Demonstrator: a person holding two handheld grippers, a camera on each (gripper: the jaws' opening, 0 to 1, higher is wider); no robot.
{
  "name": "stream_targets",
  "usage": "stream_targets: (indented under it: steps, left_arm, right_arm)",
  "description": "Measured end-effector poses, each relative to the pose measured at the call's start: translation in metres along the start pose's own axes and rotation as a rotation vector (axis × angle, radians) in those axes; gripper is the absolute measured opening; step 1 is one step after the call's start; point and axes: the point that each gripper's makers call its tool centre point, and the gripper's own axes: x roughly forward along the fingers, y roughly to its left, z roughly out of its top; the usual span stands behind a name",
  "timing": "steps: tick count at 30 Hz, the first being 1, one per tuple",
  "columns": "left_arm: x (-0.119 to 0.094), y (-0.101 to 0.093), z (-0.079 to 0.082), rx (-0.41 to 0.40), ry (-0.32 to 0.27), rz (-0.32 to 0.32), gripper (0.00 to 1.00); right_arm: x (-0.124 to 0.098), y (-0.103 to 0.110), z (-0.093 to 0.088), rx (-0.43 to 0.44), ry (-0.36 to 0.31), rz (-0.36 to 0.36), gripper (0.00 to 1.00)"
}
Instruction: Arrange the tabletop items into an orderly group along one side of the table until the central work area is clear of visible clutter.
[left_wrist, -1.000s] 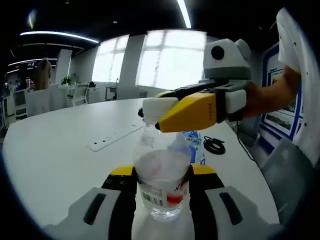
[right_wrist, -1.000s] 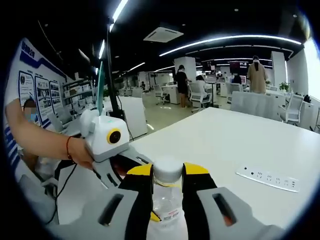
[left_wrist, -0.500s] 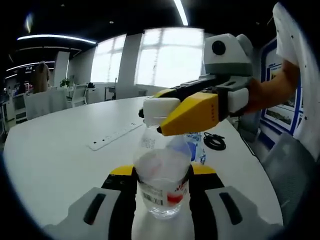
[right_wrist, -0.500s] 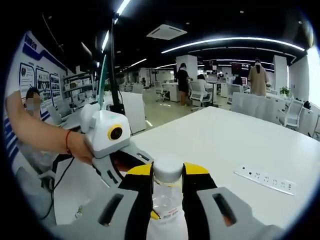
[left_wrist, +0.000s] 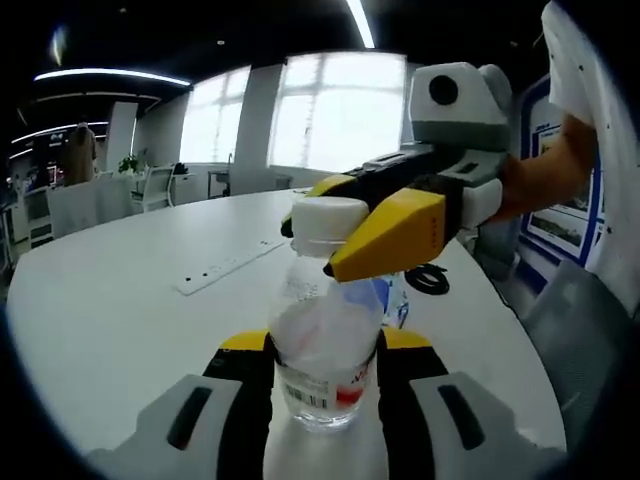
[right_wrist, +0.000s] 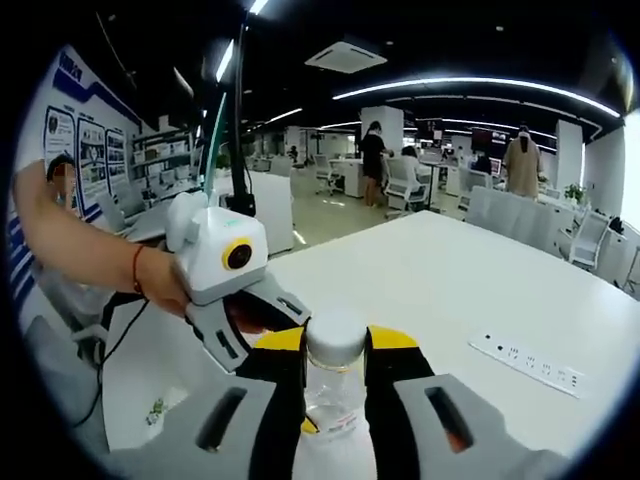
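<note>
A clear plastic water bottle with a red-and-white label stands between the yellow-tipped jaws of my left gripper, which is shut on its body. Its white cap is pinched by my right gripper, which reaches in from the right, held by a hand. In the right gripper view the cap sits between that gripper's own jaws, with the bottle neck below. The left gripper comes in from the left there, held by a hand with a red wristband.
A white power strip lies on the white table. A coiled black cable and a blue-labelled item lie behind the bottle. Office chairs, desks and several people stand beyond the table's far edge.
In the left gripper view the right gripper has tilted, its jaws now slanting lower across the cap, and the bottle neck stands more upright. Both grips hold.
</note>
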Motion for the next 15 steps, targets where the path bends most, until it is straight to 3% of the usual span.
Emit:
stream_targets:
  steps: [15]
  left_arm:
    - [-0.0032, -0.0027, -0.0001, -0.006, 0.010, -0.004, 0.43]
  right_arm:
    - [-0.0058, 0.0018, -0.0044, -0.034, 0.025, -0.056, 0.21]
